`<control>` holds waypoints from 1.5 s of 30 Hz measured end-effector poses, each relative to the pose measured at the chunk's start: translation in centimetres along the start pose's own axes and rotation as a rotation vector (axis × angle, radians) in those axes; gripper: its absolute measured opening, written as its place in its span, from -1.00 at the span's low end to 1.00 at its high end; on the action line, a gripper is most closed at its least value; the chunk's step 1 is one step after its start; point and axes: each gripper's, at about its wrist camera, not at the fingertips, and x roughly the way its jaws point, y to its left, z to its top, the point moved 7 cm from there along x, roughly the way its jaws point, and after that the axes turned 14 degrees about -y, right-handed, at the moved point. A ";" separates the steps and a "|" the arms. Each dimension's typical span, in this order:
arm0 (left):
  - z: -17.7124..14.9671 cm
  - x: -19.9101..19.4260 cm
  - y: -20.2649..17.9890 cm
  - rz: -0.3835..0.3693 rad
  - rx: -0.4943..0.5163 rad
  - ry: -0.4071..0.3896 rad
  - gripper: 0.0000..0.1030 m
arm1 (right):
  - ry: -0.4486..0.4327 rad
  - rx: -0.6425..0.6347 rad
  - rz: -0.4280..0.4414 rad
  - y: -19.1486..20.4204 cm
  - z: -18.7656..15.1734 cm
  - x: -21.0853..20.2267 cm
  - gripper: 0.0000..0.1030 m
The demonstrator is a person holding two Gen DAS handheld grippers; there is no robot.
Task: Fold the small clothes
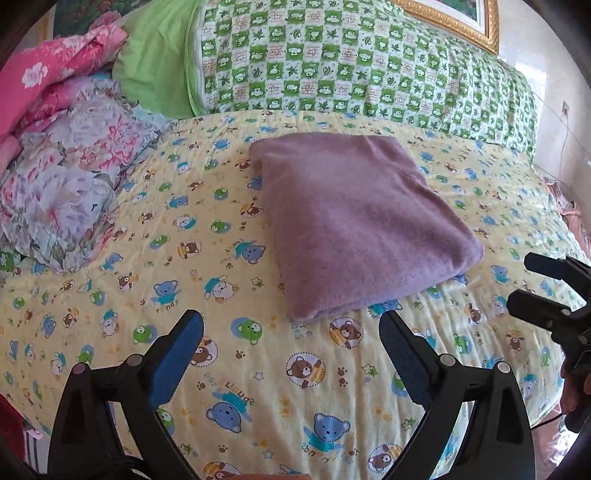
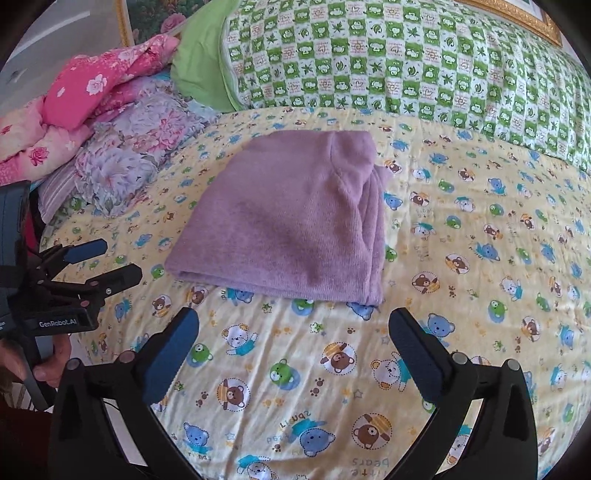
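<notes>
A purple fleece garment (image 1: 354, 225) lies folded into a thick rectangle on the yellow bear-print bed sheet (image 1: 258, 369). It also shows in the right wrist view (image 2: 291, 225), with stacked layers along its right edge. My left gripper (image 1: 291, 325) is open and empty, hovering just short of the garment's near edge. My right gripper (image 2: 293, 325) is open and empty, also just short of the near edge. The right gripper shows at the right of the left wrist view (image 1: 532, 284), and the left gripper shows at the left of the right wrist view (image 2: 110, 262). Neither touches the garment.
A green checked quilt (image 1: 332, 62) lies across the back of the bed. Floral bedding (image 1: 70, 173) and pink bedding (image 1: 48, 81) are piled at the left. A gold picture frame (image 1: 461, 22) hangs behind. The bed edge runs along the right (image 1: 569, 221).
</notes>
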 end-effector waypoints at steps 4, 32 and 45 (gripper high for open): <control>0.1 -0.1 -0.4 -0.001 0.005 -0.041 0.87 | -0.018 0.002 -0.012 0.1 -0.5 0.8 0.99; -0.7 0.9 -0.9 0.007 0.021 -0.030 0.88 | -0.044 0.019 -0.021 0.6 -1.8 2.7 0.99; -0.6 1.3 -0.7 0.011 0.010 -0.023 0.88 | -0.046 0.022 -0.019 0.8 -1.7 2.8 0.99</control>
